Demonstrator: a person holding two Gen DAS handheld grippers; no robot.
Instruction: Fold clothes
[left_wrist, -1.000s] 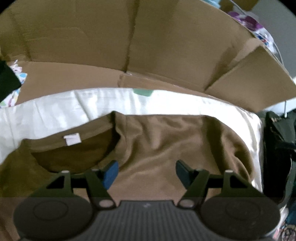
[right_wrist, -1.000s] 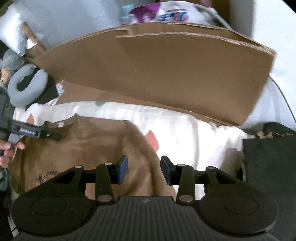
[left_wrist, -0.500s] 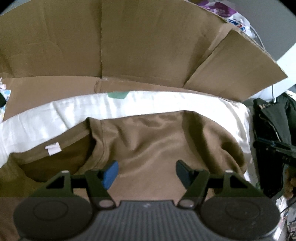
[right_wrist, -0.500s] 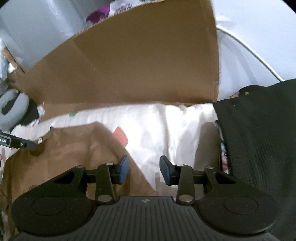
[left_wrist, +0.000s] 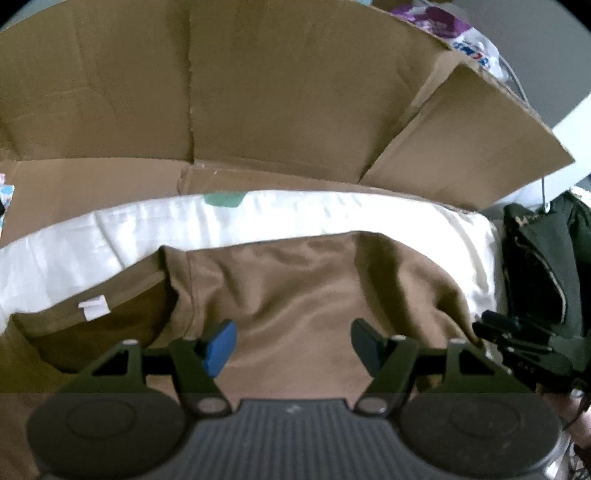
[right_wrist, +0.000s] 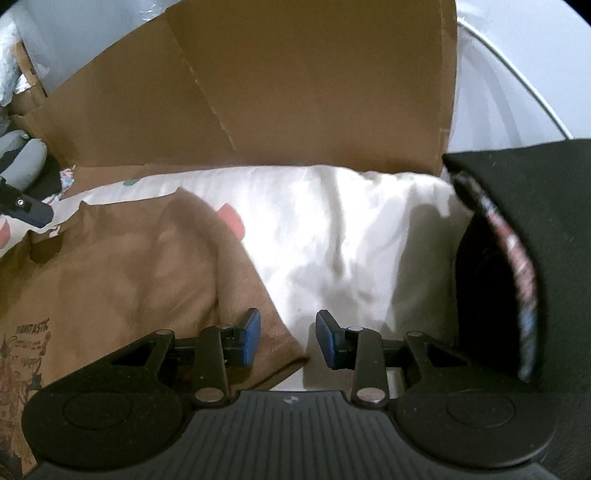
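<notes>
Print on the brown T-shirt (right_wrist: 122, 280) reads "FANTASTIC"; its white neck tag (left_wrist: 94, 307) shows no legible writing. Shirt lies on the white sheet (right_wrist: 343, 236). Left gripper (left_wrist: 293, 341) hovers above it, jaws apart. Right gripper (right_wrist: 288, 338), unclamped, spans the sleeve edge.

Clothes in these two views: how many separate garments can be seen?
2. A brown T-shirt lies spread on the white sheet, under both grippers. A dark garment lies at the sheet's right edge. More may be hidden outside the views.
</notes>
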